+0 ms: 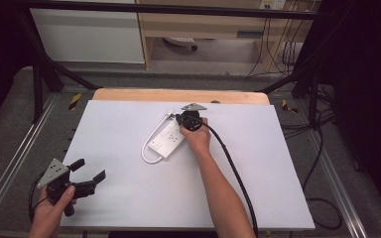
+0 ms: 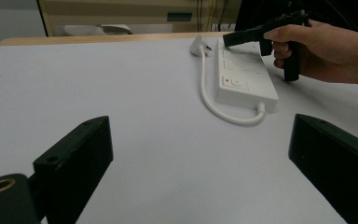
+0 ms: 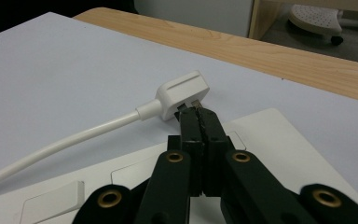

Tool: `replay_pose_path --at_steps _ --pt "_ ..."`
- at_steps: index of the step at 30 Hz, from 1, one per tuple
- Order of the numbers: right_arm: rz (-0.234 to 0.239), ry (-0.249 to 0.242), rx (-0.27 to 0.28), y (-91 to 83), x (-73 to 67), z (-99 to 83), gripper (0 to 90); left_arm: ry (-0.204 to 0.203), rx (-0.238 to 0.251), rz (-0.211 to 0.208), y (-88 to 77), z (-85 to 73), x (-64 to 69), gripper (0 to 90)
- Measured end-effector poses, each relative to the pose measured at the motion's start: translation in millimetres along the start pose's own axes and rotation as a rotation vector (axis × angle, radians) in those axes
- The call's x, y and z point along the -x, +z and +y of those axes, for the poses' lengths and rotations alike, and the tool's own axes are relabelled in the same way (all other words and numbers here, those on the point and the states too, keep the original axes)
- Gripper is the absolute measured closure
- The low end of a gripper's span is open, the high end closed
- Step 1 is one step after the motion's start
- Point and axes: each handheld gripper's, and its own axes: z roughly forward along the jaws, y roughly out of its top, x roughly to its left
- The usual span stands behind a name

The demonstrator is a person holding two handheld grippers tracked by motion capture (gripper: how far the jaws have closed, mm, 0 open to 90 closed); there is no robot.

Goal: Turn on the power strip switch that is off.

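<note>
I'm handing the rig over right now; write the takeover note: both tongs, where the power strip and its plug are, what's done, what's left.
Right tongs: shut, tips at the prongs of the white plug; whether they pinch a prong is unclear.
Left tongs: open, empty, held off the near left corner of the white table.
White rectangular power strip: lies mid-table, its white cable looped round to the plug at the strip's far end.
Done: right tongs brought to the plug.
Left: probably take hold of the plug and move it; the left tongs could steady the strip.
</note>
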Motion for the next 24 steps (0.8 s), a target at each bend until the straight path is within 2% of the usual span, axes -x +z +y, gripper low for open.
replay_pose_path --at_steps 24 --pt "0.0 -0.003 0.011 0.4 -1.0 -1.7 90.0 0.0 -0.001 -0.003 0.9 -0.1 0.5 6.4"
